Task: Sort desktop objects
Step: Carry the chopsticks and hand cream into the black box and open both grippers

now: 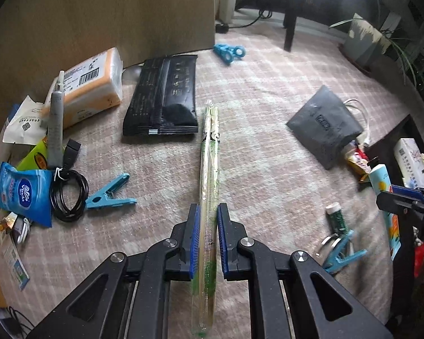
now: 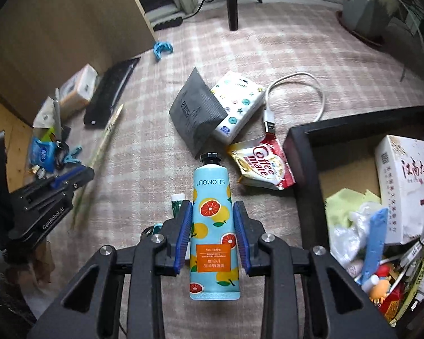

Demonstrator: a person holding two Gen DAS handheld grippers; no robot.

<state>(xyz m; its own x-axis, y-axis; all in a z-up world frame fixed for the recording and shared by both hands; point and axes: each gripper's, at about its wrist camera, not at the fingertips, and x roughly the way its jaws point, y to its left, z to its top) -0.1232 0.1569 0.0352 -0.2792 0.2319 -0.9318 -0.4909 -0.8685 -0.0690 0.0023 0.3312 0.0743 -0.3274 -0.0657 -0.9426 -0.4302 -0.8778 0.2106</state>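
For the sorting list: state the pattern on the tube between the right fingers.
Light blue tube with grapefruit and orange prints; clearest in right wrist view.

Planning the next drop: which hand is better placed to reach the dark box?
Right. The right gripper holds the hand cream tube, and the dark box lies beside it; the left gripper with the wrapped chopsticks is farther off.

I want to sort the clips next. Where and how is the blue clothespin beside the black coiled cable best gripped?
Grip the blue clothespin across its two long handle arms, coming from straight above. It lies flat on the checked cloth, its arms pointing away from the black coiled cable, so that end is probably clear for the jaws.
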